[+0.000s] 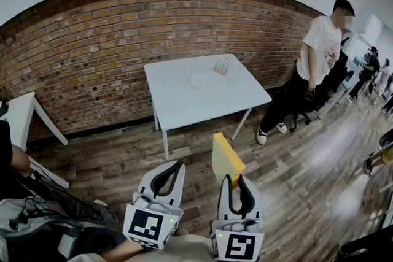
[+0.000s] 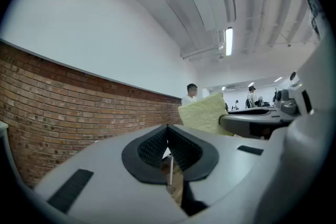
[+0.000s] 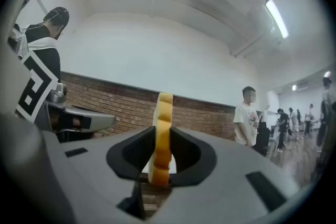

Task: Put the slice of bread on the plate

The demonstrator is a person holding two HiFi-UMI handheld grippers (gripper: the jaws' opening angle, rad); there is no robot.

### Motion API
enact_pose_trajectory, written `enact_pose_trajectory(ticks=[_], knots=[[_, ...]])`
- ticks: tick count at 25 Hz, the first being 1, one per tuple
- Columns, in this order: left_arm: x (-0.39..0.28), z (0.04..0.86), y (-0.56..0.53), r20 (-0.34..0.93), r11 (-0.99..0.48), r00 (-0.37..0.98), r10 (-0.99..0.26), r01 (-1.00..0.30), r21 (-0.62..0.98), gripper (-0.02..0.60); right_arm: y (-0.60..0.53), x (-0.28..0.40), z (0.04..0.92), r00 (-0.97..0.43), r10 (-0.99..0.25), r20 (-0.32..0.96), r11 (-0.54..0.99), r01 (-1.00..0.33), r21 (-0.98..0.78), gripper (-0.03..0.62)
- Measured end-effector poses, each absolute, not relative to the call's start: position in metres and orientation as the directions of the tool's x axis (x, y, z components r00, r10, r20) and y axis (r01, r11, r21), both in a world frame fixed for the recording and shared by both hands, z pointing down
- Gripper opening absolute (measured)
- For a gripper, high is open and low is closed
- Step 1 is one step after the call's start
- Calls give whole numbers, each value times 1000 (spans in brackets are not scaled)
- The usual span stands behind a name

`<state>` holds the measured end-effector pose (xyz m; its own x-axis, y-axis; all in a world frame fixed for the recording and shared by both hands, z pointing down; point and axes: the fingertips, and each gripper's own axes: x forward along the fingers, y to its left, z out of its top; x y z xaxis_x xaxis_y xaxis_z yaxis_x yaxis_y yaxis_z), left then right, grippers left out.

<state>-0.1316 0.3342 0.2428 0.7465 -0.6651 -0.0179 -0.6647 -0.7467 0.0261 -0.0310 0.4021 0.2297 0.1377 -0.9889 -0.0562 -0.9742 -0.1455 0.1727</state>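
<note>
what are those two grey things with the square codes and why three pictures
No robot: a person holds a two-jaw tool in each hand; the marker cubes are part of them. The head view looks down from the person's head; the other two cameras ride on the tools, looking along their jaws. The right tool is shut on a slice of bread, standing on edge. The left tool is shut and empty. Ahead, a white table bears a white plate and a small object too small to identify.
</note>
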Motion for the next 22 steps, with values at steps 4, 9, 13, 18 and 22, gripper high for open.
enact_pose_trajectory(ticks=[4, 9, 13, 18, 22], knots=[[-125, 242, 337, -22, -753, 753, -658, -657, 23, 9, 404, -26, 231, 141, -988, -58, -149, -974, 169, 94], [-120, 242, 341, -29, -756, 756, -654, -654, 13, 9, 408, -22, 233, 145, -987, -62, -153, -975, 162, 94], [-115, 244, 345, -18, -761, 761, -648, -648, 15, 9, 411, -17, 233, 154, -986, -64, -162, -975, 150, 94], [-110, 242, 346, -20, -762, 761, -648, -648, 13, 9, 412, -9, 236, 159, -986, -57, -165, -978, 131, 97], [-107, 245, 346, -7, -757, 757, -653, -653, 18, 9, 412, -4, 237, 152, -987, -54, -158, -979, 131, 97]])
